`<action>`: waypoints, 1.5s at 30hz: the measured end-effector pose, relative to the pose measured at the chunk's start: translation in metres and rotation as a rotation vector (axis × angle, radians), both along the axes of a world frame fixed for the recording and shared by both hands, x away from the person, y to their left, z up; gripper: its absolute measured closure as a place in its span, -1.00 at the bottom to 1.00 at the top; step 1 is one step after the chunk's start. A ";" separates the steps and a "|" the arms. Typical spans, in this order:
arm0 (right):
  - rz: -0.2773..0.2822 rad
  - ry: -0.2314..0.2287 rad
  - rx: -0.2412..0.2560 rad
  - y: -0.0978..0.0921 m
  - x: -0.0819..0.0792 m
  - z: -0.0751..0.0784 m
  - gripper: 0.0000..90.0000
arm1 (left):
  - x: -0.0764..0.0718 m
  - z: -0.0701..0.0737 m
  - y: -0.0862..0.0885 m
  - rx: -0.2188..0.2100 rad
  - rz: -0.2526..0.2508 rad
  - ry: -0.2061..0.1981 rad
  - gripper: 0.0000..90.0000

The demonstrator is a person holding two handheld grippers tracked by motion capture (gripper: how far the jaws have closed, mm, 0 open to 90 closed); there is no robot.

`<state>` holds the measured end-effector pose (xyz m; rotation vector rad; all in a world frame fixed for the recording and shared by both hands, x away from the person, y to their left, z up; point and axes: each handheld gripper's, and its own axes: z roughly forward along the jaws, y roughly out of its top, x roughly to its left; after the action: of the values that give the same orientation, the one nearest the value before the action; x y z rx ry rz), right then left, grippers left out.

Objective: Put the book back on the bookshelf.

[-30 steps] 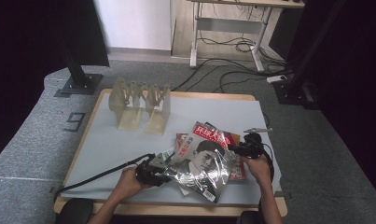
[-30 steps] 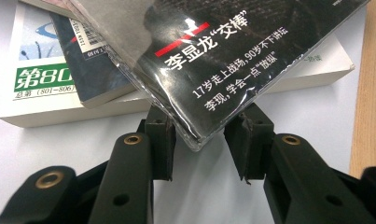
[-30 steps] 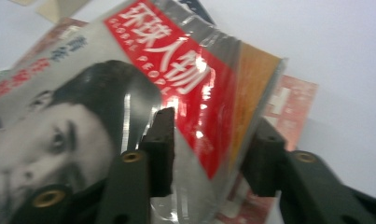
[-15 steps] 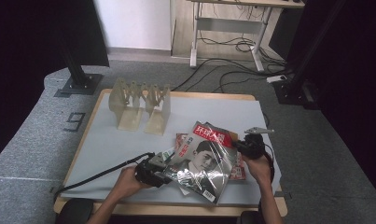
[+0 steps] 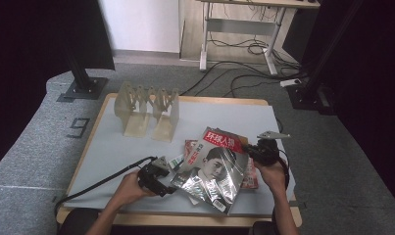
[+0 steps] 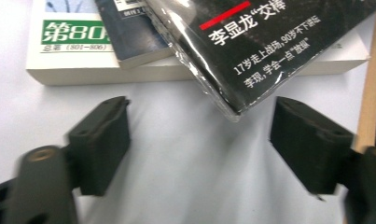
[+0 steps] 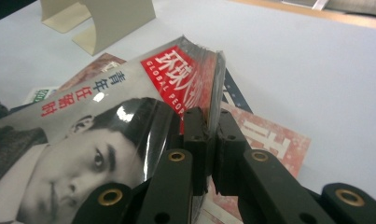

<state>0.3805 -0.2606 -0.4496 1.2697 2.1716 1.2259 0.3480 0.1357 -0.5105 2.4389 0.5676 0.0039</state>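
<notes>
A glossy magazine (image 5: 214, 169) with a face and a red title block on its cover lies tilted over a small pile of books at the table's front. My right gripper (image 5: 254, 151) is shut on its right edge near the top corner, and in the right gripper view the jaws (image 7: 208, 116) pinch the magazine (image 7: 129, 116) just beside the red title. My left gripper (image 5: 168, 181) stands open at the pile's left side. In the left gripper view its jaws (image 6: 199, 126) are wide apart on bare mat, with the magazine's wrapped corner (image 6: 251, 51) just ahead of them, untouched.
A white book (image 6: 83, 51) and a dark one lie under the magazine, and a red magazine (image 7: 265, 140) lies beneath on the right. A beige slotted rack (image 5: 148, 110) stands at the back left of the grey mat (image 5: 111, 147). The wooden table edge (image 6: 370, 93) is close.
The right gripper has raised the magazine's right edge, so the cover tilts up more and sits slightly further left. The left gripper has barely moved.
</notes>
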 end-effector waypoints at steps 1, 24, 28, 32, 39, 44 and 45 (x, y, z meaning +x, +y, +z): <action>0.004 -0.005 -0.003 0.001 0.000 0.002 0.88 | -0.001 0.000 0.000 0.001 0.000 -0.013 -0.60; 0.050 -0.099 -0.043 0.025 -0.008 0.040 0.90 | 0.024 0.034 -0.006 -0.092 0.034 -0.048 -0.42; 0.055 -0.111 -0.045 0.027 -0.010 0.044 0.90 | 0.031 0.036 -0.013 -0.104 0.040 -0.041 -0.41; 0.065 -0.124 -0.047 0.028 -0.011 0.048 0.90 | 0.036 0.036 -0.019 -0.109 0.040 -0.042 -0.40; 0.081 -0.141 -0.050 0.033 -0.015 0.056 0.90 | 0.046 0.034 -0.017 -0.110 0.061 -0.027 -0.39; 0.099 -0.156 -0.039 0.038 -0.018 0.062 0.90 | 0.050 0.036 -0.015 -0.116 0.072 -0.036 -0.39; 0.102 -0.161 -0.039 0.039 -0.019 0.064 0.90 | 0.050 0.037 -0.015 -0.108 0.075 -0.044 -0.39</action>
<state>0.3619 -0.2214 -0.3857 1.0186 2.1555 1.2711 0.3981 0.1207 -0.4739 2.3064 0.6229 0.0561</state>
